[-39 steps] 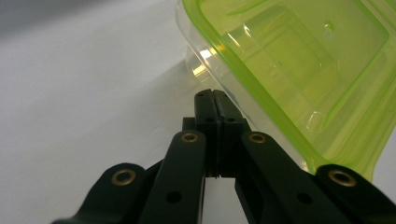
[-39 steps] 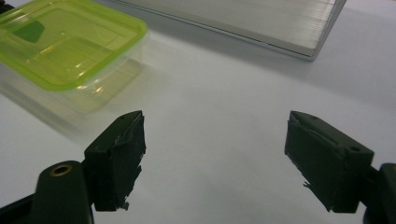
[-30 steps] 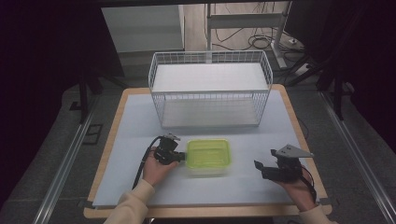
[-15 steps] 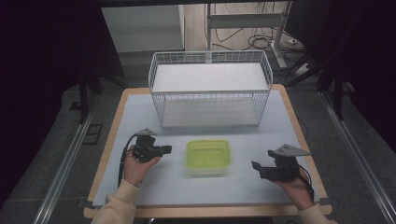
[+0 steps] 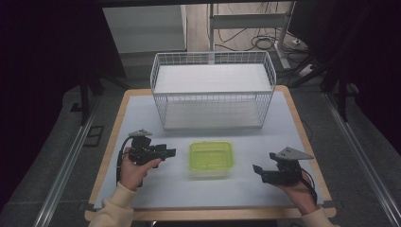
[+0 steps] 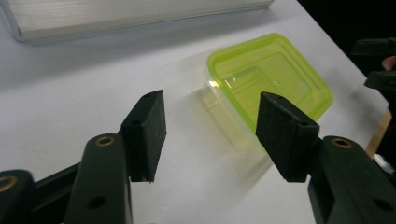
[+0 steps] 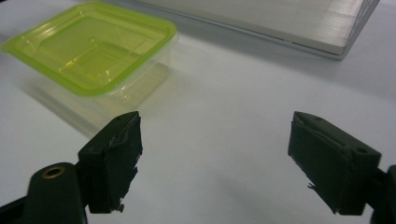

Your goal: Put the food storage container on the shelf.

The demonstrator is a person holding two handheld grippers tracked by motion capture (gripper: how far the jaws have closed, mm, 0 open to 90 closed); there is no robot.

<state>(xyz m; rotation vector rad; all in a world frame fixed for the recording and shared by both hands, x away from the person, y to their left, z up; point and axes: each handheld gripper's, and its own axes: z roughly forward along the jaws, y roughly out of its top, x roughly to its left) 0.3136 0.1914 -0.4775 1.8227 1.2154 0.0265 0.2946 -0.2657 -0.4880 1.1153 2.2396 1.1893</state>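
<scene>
Left tongs point(image 5: 171, 152) now sit left of the lidded container point(image 5: 211, 158), just opened, empty; right tongs point(image 5: 256, 171) gape empty; next, regrasp.

The left jaw of the left gripper point(image 6: 210, 135) hides the box's point(image 6: 268, 77) near corner; the frame edge crops the basket point(image 7: 280, 23).

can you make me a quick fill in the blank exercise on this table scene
1. The lid of the plastic container is ____ in colour.
2. The white wire basket stands ____ the container, farther from the person.
3. The left hand-held gripper has its jaws ____, with nothing between them.
4. The container lies ____ the left and the right hand-held gripper.

Missing words: green; behind; open; between
</scene>
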